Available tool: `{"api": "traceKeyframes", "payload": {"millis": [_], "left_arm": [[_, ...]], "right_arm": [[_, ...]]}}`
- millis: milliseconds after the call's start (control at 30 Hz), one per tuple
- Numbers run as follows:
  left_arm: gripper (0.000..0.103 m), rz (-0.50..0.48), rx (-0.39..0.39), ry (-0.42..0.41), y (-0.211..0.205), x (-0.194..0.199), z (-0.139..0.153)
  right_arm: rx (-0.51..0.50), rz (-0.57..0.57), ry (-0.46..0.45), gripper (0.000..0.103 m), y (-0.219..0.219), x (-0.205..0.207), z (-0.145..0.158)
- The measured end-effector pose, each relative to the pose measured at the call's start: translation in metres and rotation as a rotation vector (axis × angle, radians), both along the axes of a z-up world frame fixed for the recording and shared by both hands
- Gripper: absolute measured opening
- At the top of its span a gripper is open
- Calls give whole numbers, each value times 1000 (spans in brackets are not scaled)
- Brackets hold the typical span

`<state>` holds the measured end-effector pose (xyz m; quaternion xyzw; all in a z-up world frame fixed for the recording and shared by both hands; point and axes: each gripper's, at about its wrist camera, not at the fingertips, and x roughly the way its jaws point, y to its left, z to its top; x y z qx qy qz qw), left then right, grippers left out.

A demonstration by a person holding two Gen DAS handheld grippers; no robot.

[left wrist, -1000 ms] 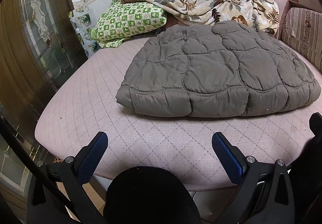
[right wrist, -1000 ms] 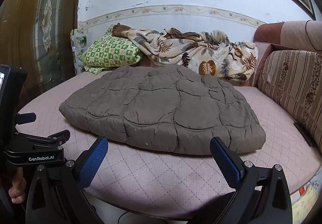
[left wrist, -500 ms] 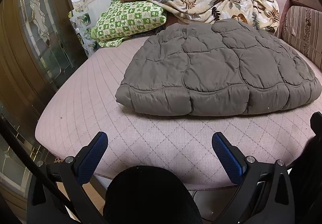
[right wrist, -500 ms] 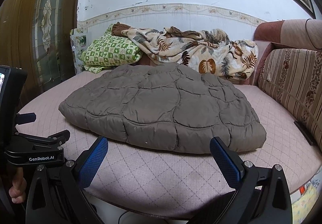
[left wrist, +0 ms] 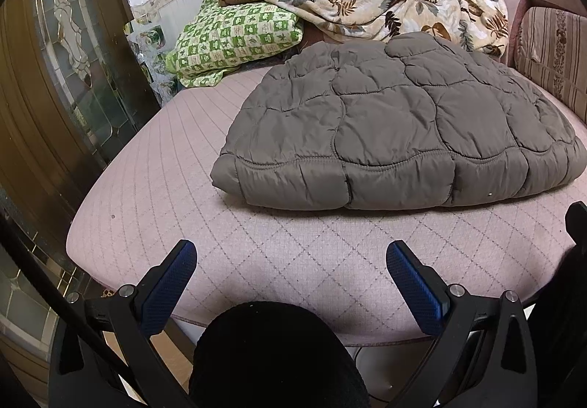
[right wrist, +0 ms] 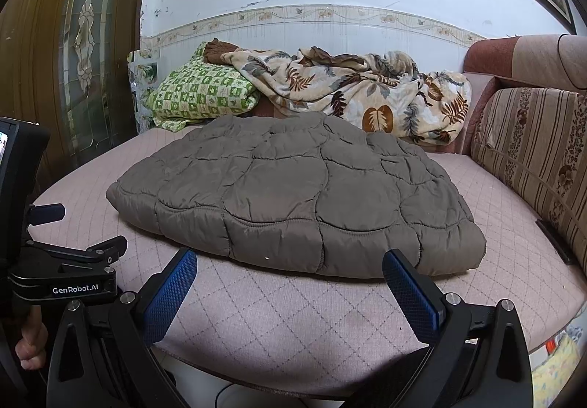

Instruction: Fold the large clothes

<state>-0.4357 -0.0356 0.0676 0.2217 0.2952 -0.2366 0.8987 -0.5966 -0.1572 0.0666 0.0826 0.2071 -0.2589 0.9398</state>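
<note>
A grey-brown quilted puffer jacket (left wrist: 396, 129) (right wrist: 293, 195) lies folded in a thick flat bundle on the pink quilted mattress (left wrist: 293, 261) (right wrist: 279, 312). My left gripper (left wrist: 291, 257) is open over the mattress's near edge, short of the jacket's front hem, with nothing between its blue pads. My right gripper (right wrist: 290, 263) is open too, its fingertips just in front of the jacket's near hem and holding nothing. The left gripper's body (right wrist: 62, 268) shows at the left of the right wrist view, with a hand (right wrist: 31, 338) on it.
A green checked pillow (left wrist: 234, 37) (right wrist: 201, 92) and a leaf-print blanket (left wrist: 403, 4) (right wrist: 359, 88) lie at the bed's far end by the wall. A striped sofa cushion (right wrist: 532, 155) borders the right side. A wooden door with leaded glass (left wrist: 55, 59) stands left.
Both cameras have crept slightly nearer the jacket, which sits a little lower in the views. Both grippers stay open and the jacket has not moved.
</note>
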Motion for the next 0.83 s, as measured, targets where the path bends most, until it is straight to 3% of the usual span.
{"api": "traceKeyframes", "payload": {"millis": [667, 833], "left_arm": [[103, 0, 10, -4, 5, 2, 1], [103, -4, 3, -37, 9, -2, 5]], "right_arm": [[3, 1, 1, 102, -1, -1, -2], [6, -1, -1, 102, -1, -2, -2]]}}
